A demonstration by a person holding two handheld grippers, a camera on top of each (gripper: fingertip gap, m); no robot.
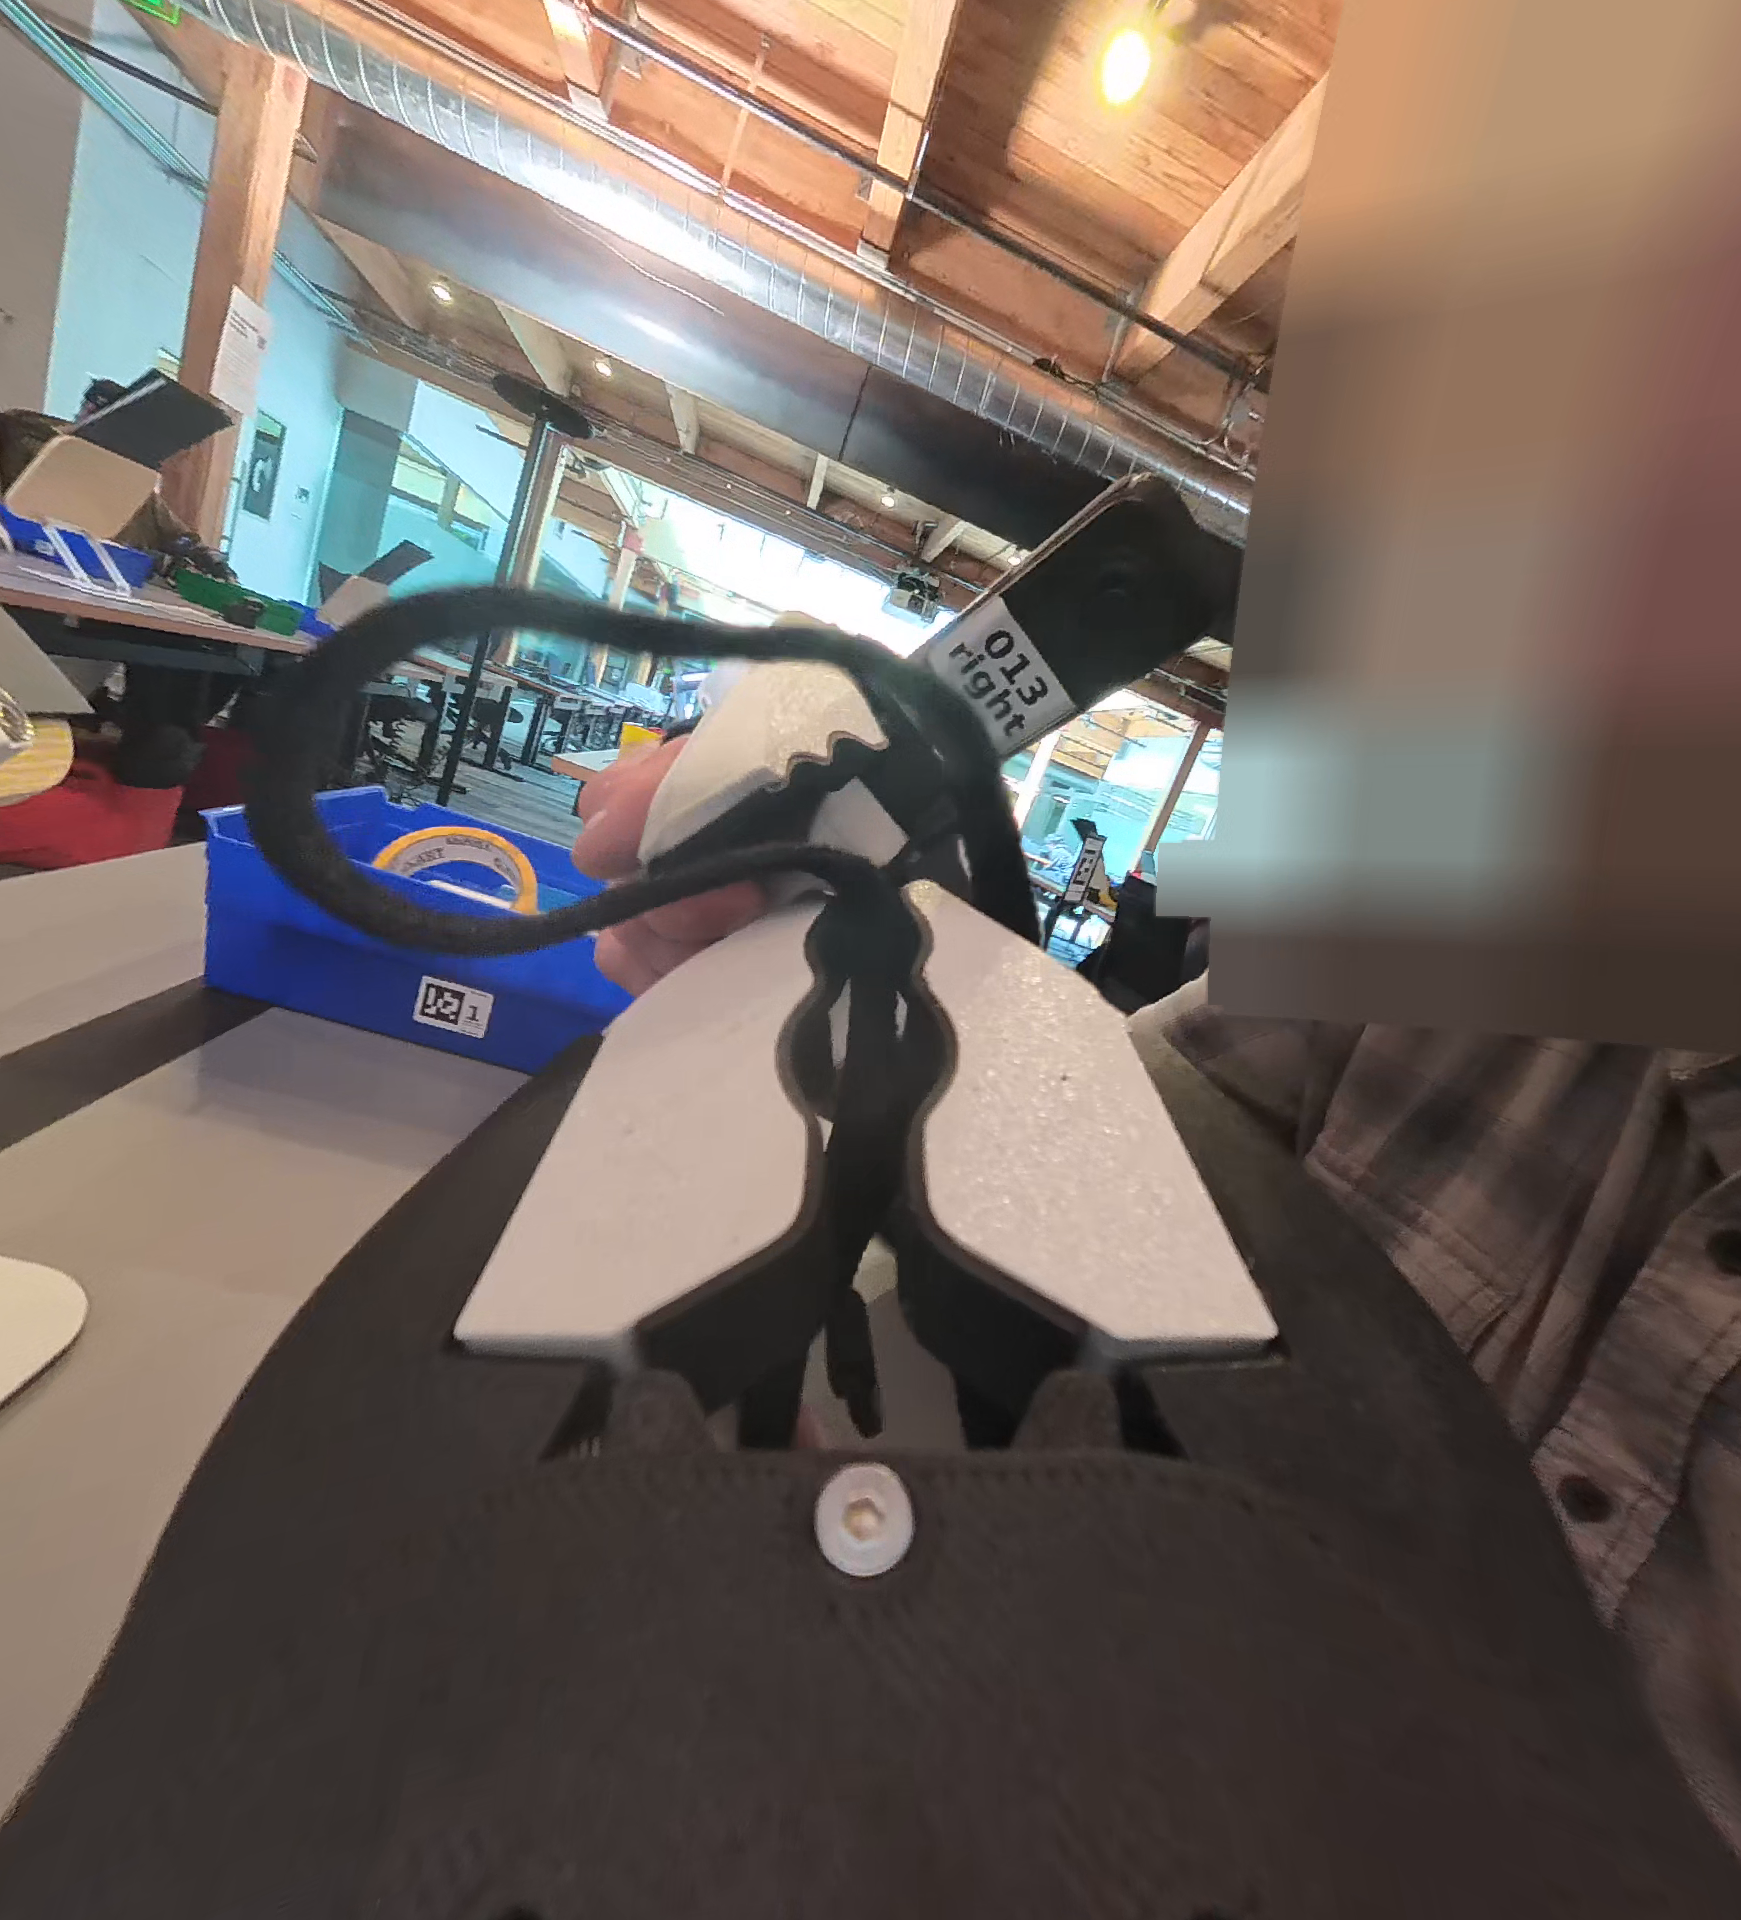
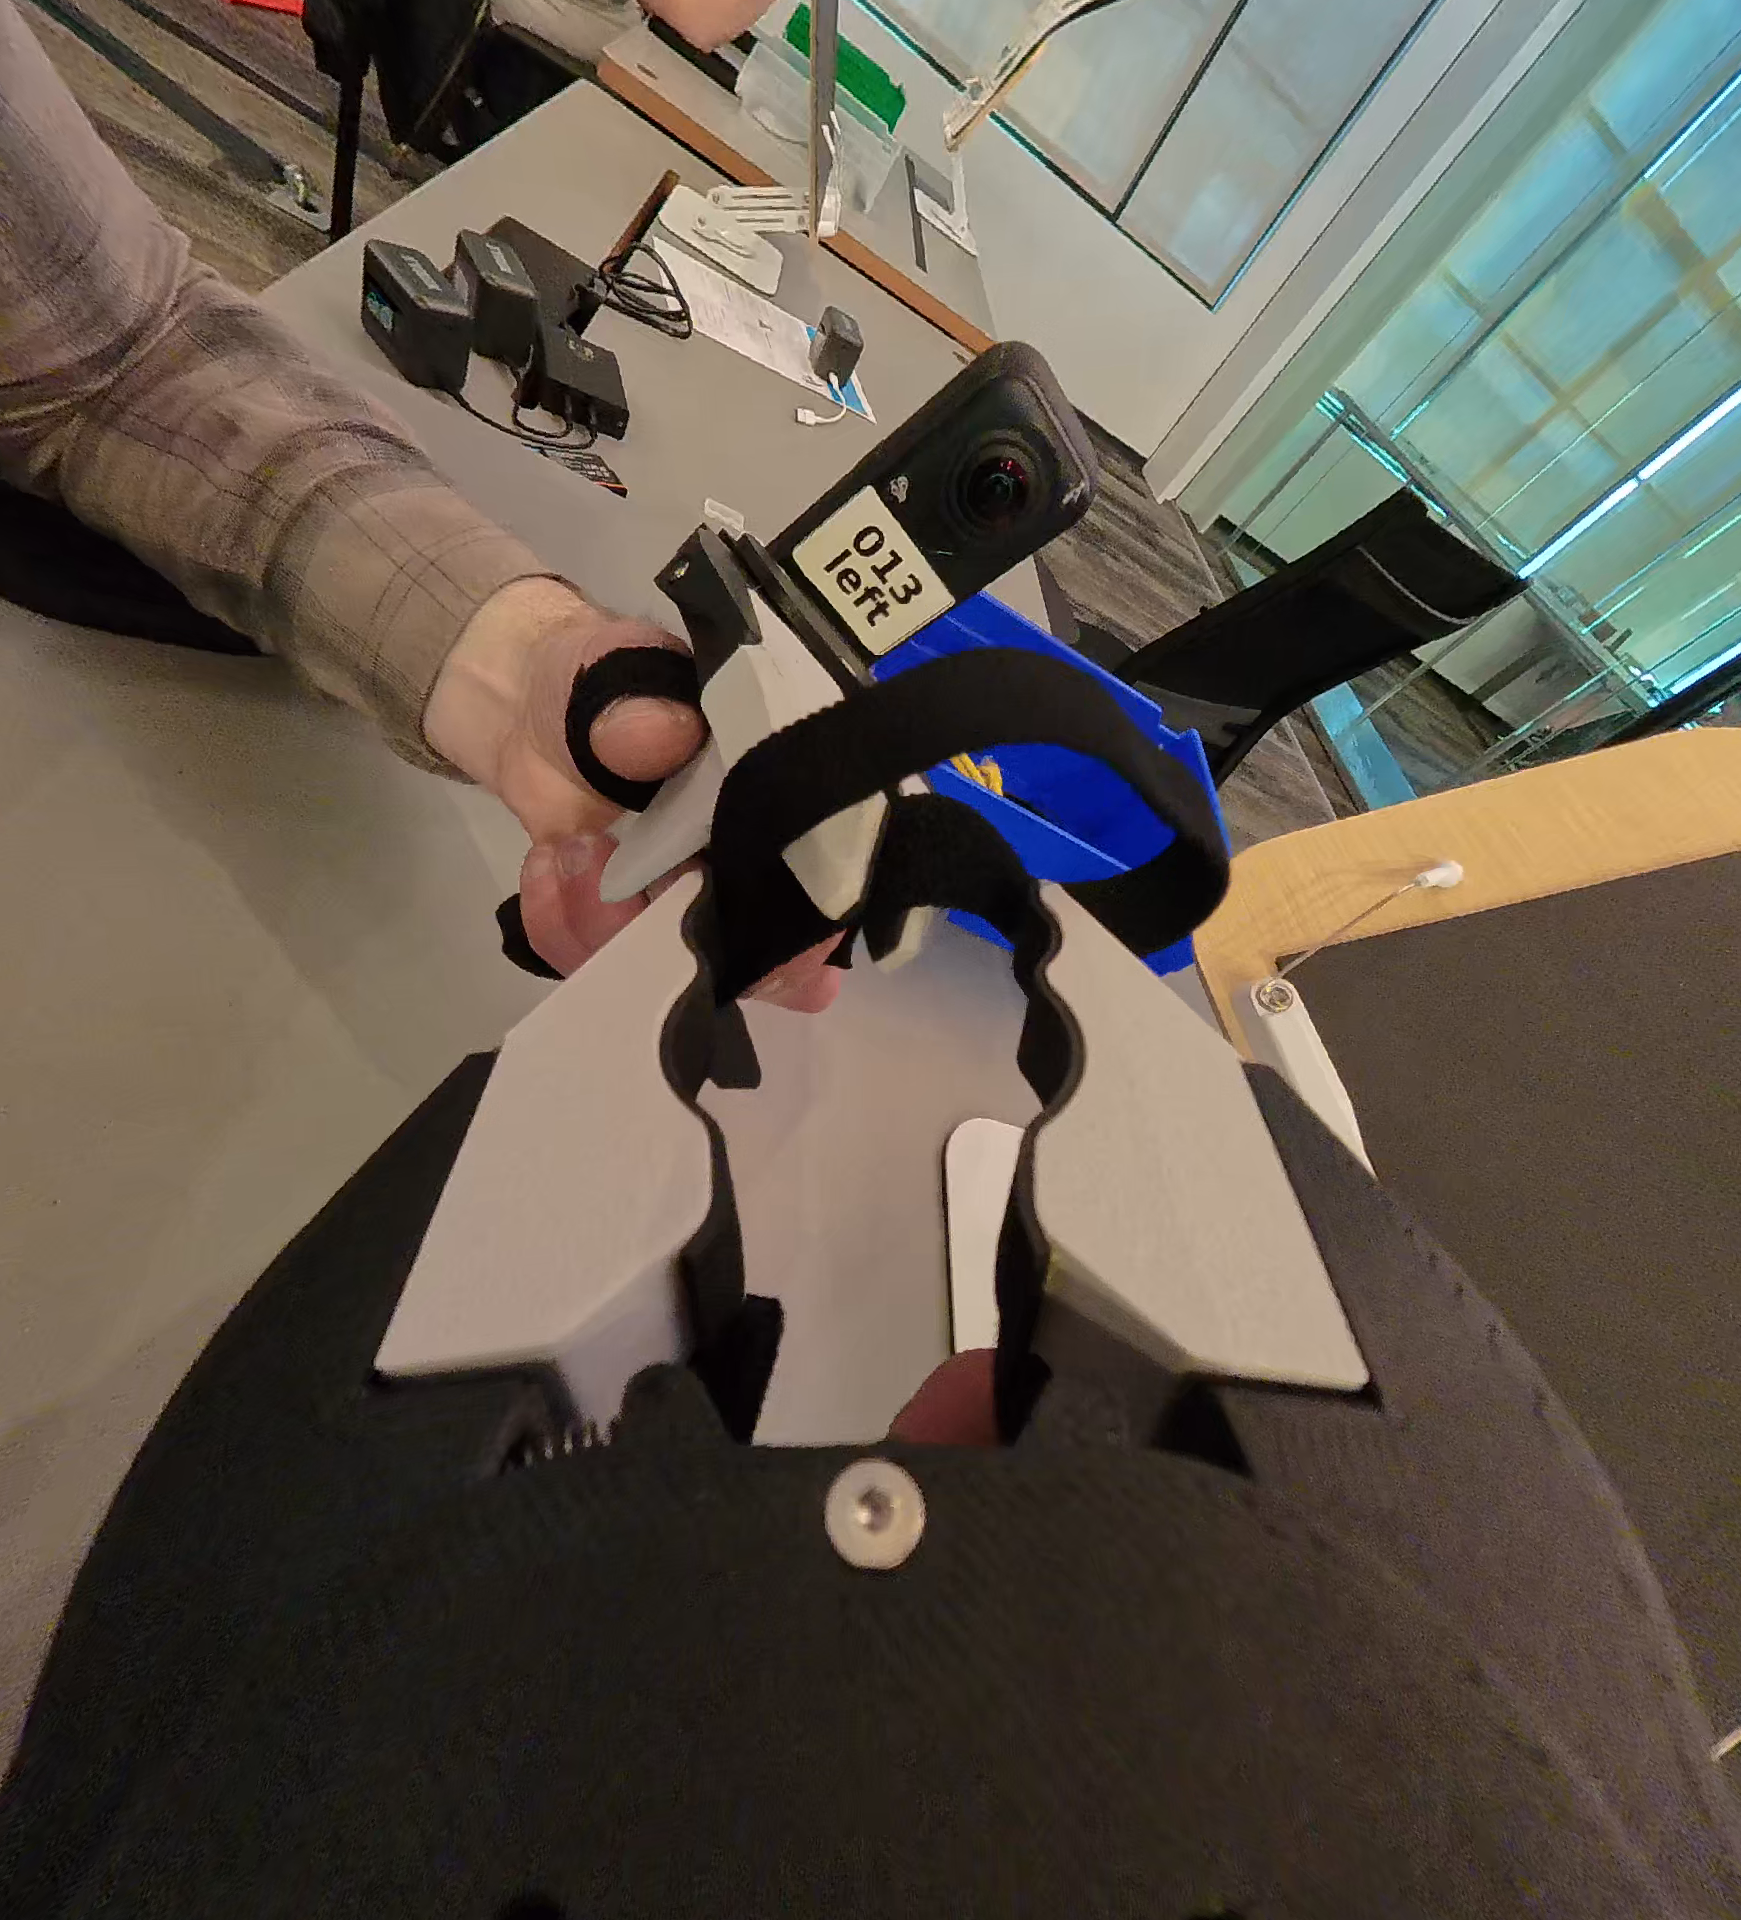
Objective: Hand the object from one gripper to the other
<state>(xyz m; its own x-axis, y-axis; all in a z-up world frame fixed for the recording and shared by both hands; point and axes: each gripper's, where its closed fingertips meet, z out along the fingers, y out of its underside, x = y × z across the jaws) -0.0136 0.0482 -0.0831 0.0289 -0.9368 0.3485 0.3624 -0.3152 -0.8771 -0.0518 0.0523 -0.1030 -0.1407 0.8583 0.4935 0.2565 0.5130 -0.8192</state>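
A black fabric strap point(image 1: 274, 779) loops out to the left in the left wrist view. My left gripper point(image 1: 864, 914) is shut on the strap's bunched part, which hangs down between its white fingers. My right gripper point(image 1: 772, 748) faces it from just beyond, fingers around the same bunch. In the right wrist view my right gripper point(image 2: 871, 914) is open. The strap point(image 2: 1001, 691) arches across its fingertips and touches the left one. The left gripper point(image 2: 835, 852) pinches the strap right at my right fingertips. Both grippers are held above the grey table point(image 2: 118, 1039).
A blue bin point(image 1: 326, 935) with a yellow tape roll point(image 1: 455, 857) sits on the table behind the grippers. Black boxes and cables point(image 2: 492, 312) lie farther off. A wooden-edged dark panel point(image 2: 1468, 821) stands at the right. The person's plaid sleeve point(image 2: 222, 468) and hand point(image 2: 533, 707) hold the left gripper. Only a small space, under 4 cm, lies between the two pairs of fingers.
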